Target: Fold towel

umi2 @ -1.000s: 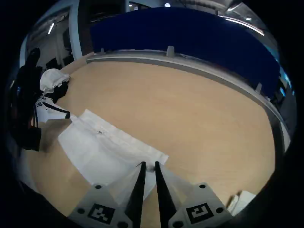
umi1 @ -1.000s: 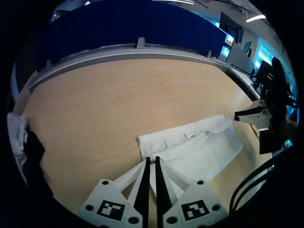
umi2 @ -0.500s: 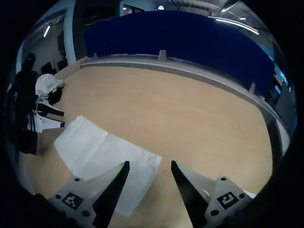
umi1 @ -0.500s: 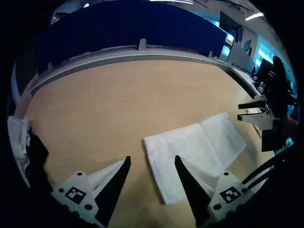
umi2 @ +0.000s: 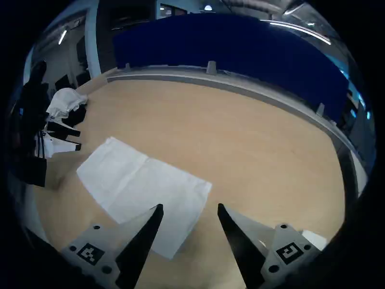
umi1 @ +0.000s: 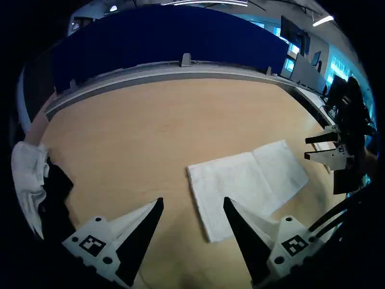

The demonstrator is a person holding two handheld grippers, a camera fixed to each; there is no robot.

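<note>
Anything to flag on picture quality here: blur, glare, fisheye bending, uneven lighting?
Left gripper view: sharp, no motion blur; fisheye bows the blue divider and the table edge; the white towel is evenly lit, its crease readable. Right gripper view: equally sharp; no glare on the white towel; a ceiling light streaks at top right; the left margin is dark.
</note>
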